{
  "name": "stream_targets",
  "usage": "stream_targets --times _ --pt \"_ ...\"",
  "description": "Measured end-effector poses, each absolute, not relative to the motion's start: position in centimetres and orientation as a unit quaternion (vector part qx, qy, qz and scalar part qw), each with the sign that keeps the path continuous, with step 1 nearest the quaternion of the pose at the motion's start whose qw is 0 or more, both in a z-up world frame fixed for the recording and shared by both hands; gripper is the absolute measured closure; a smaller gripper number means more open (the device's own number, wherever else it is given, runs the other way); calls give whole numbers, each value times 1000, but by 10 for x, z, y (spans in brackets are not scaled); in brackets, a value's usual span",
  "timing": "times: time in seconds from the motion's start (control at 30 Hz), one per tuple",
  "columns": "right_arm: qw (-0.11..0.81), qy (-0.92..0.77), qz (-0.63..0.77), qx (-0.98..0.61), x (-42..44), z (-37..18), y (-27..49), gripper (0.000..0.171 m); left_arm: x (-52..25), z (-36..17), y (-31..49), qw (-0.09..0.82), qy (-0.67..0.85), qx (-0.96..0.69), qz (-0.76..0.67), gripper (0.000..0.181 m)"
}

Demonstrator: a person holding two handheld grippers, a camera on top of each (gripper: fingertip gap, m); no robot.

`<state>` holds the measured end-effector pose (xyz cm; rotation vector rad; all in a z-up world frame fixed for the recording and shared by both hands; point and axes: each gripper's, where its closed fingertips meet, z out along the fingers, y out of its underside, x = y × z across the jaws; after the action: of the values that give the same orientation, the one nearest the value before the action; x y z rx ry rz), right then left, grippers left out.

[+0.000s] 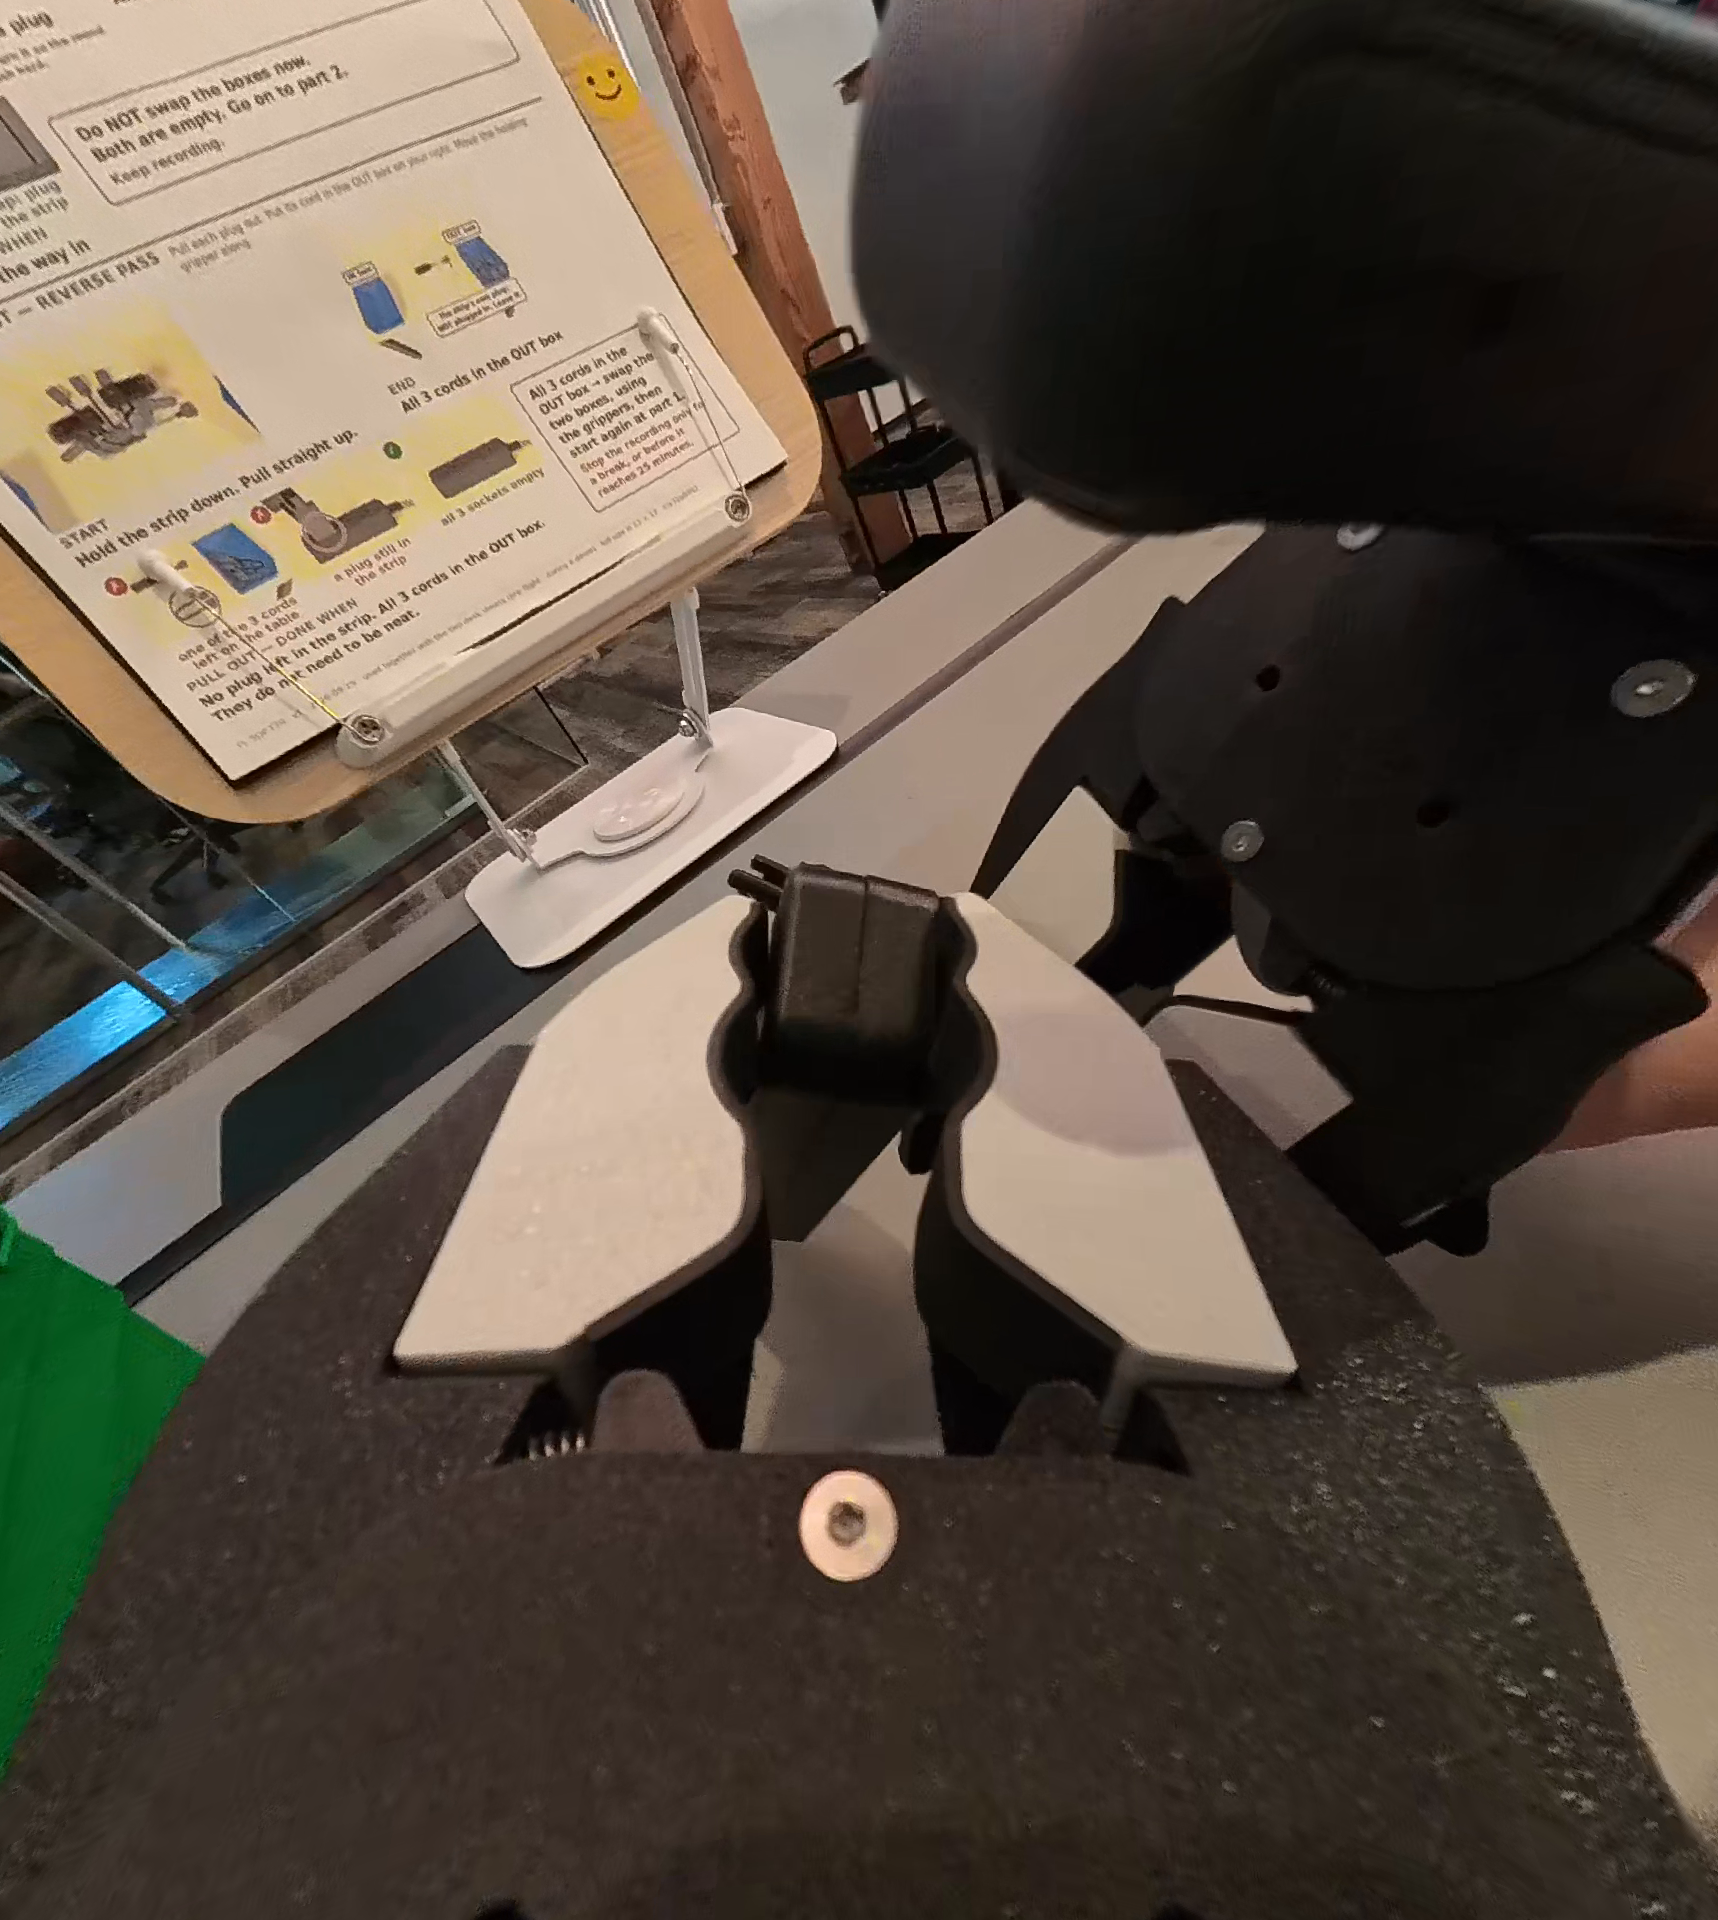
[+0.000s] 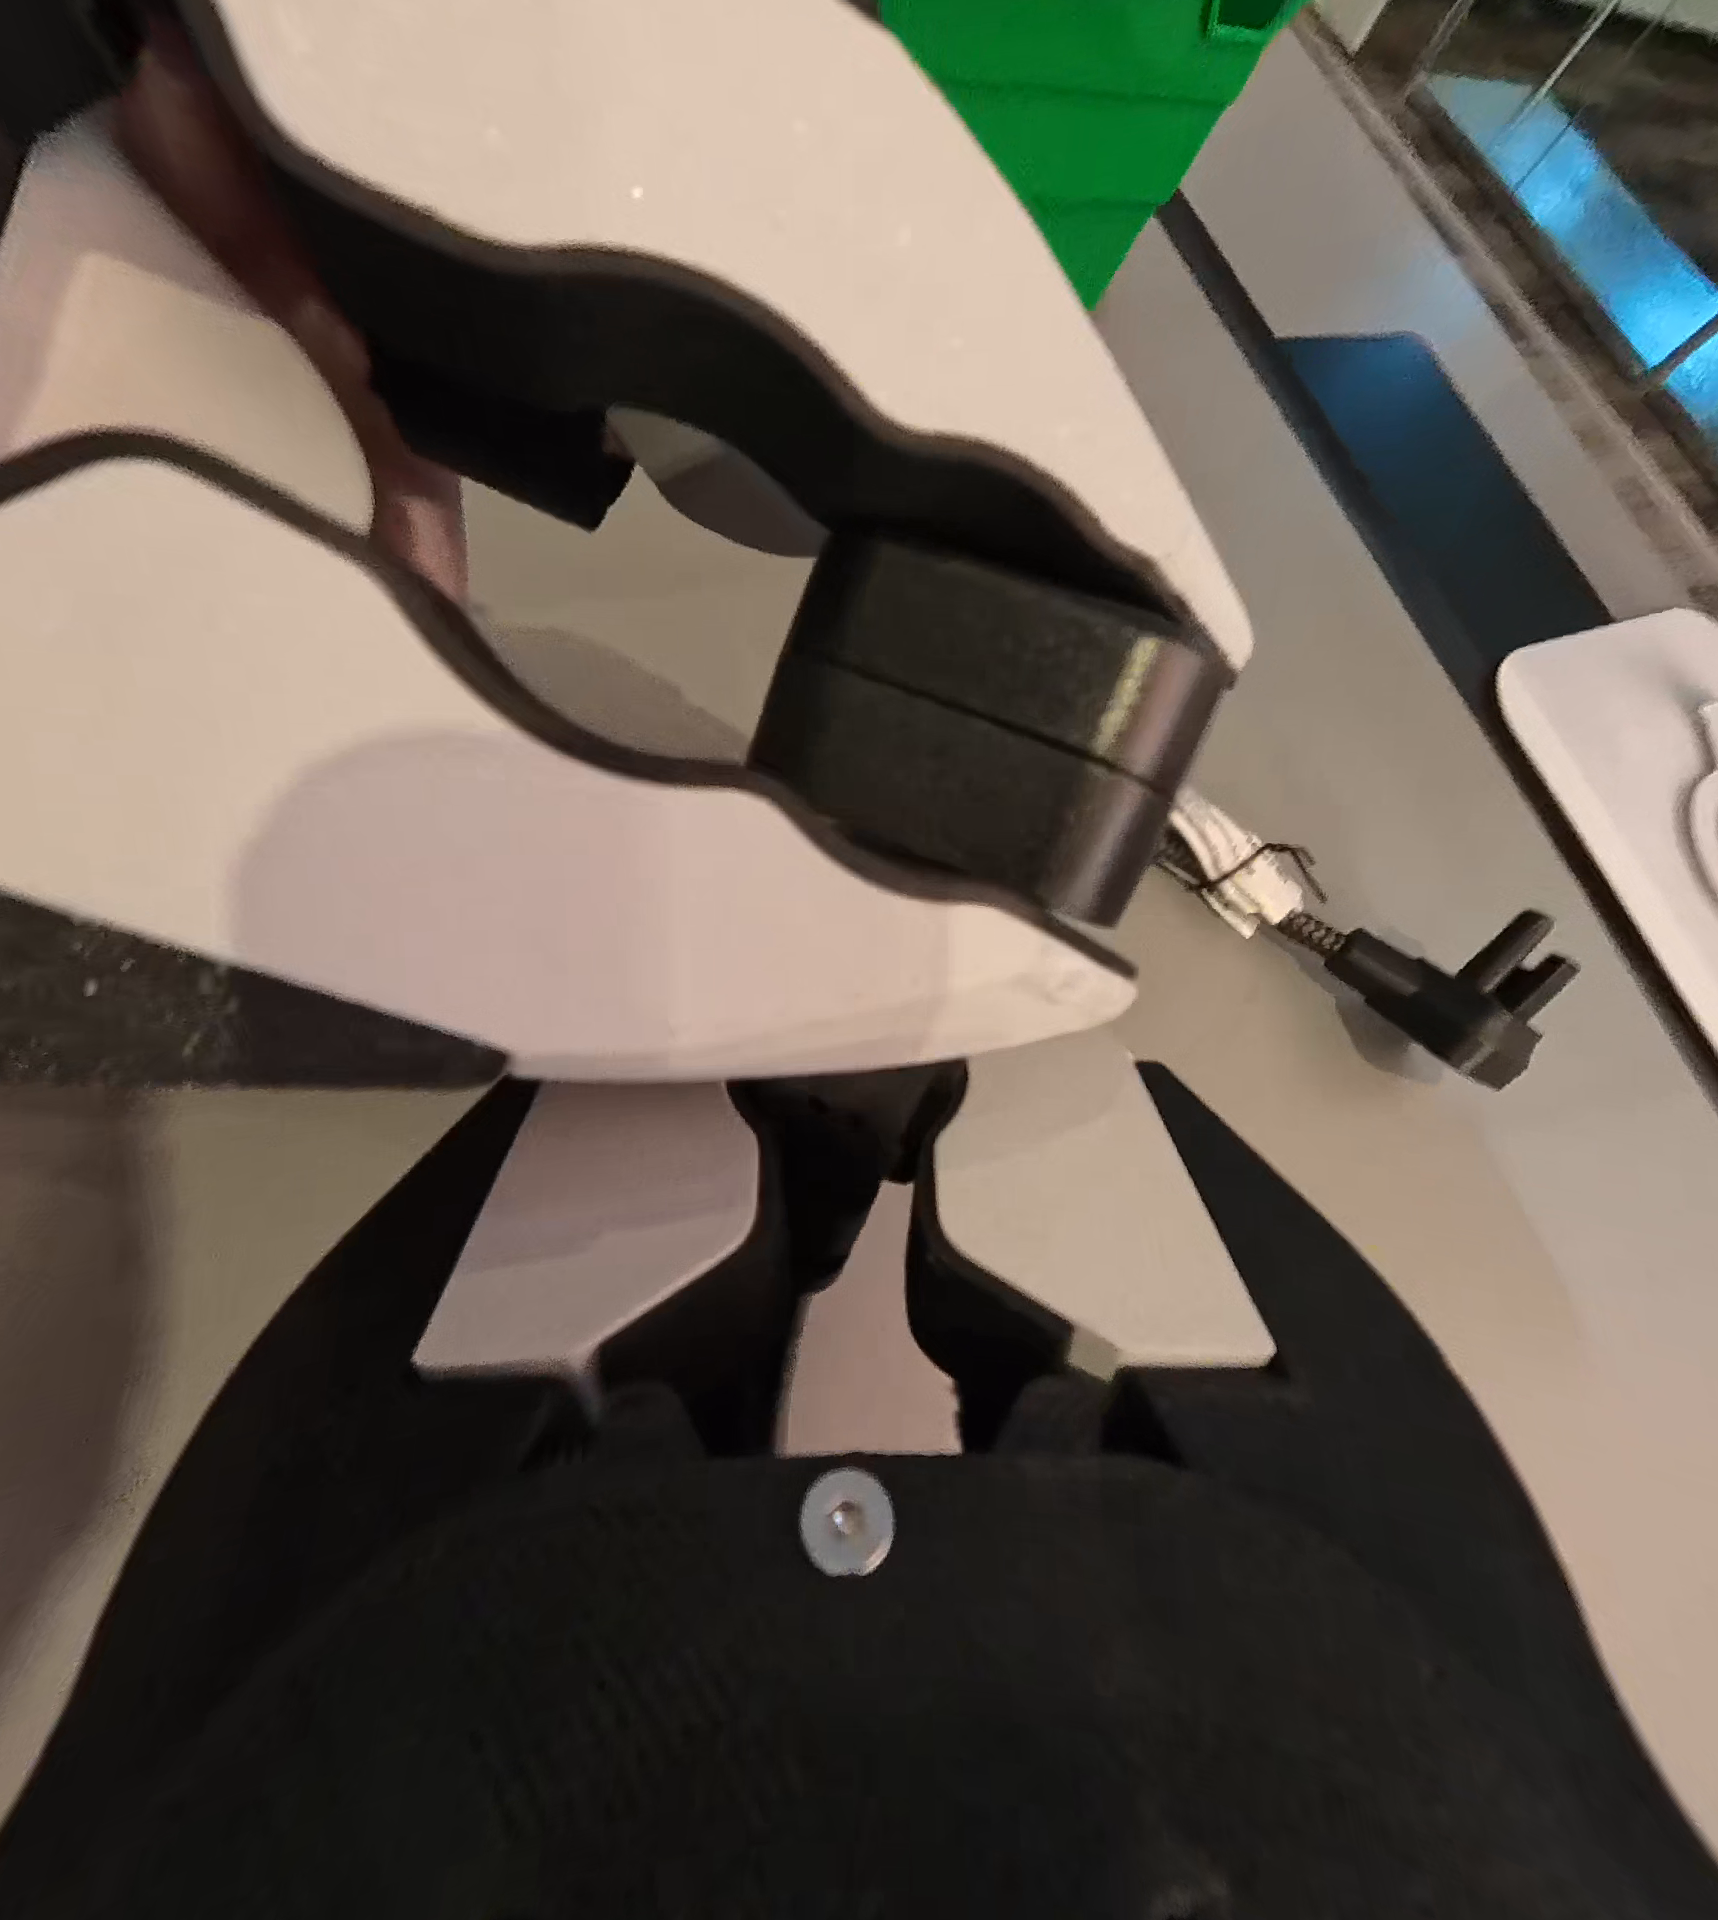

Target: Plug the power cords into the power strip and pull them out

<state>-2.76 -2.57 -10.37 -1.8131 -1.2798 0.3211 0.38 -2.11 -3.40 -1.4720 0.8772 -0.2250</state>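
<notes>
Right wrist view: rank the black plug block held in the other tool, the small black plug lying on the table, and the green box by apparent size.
1. Green box, though cut off by the frame.
2. Black plug block, close behind; it sits nearer the camera, so their order is unsure.
3. Small black plug, clearly smallest.

The right gripper (image 1: 1125, 904) fills the left wrist view from twelve to three o'clock, its upper body blurred and cut by the edge. A green box (image 1: 13, 1475) at eight o'clock is cropped, as is the instruction sheet (image 1: 242, 343) at eleven. In the right wrist view, the left gripper (image 2: 1125, 790) covers the right gripper's fingertips, hiding whatever lies between them.
</notes>
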Motion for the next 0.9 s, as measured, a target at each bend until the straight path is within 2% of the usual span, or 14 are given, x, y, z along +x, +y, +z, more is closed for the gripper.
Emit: stream_targets --times 0.17,0.33,0.53,0.73,0.8,0.9 --pt "378 -524 119 -754 -24 -117 -31 150 11 -39 -26 639 410 -642 -103 151" --pt "401 -530 119 -737 -26 -114 -32 148 5 -41 -28 634 443 -628 -88 151" --pt "439 -575 102 -683 -29 -115 -37 150 5 -47 -36 593 483 -627 -145 145" --pt "428 -560 173 -688 -29 -110 -40 149 9 -39 -33 620 467 -618 -126 146" --pt "426 -545 187 -698 -29 -108 -40 149 7 -35 -34 638 465 -603 -111 137" --pt "419 -530 197 -710 -28 -107 -40 149 3 -34 -39 646 477 -583 -121 135"
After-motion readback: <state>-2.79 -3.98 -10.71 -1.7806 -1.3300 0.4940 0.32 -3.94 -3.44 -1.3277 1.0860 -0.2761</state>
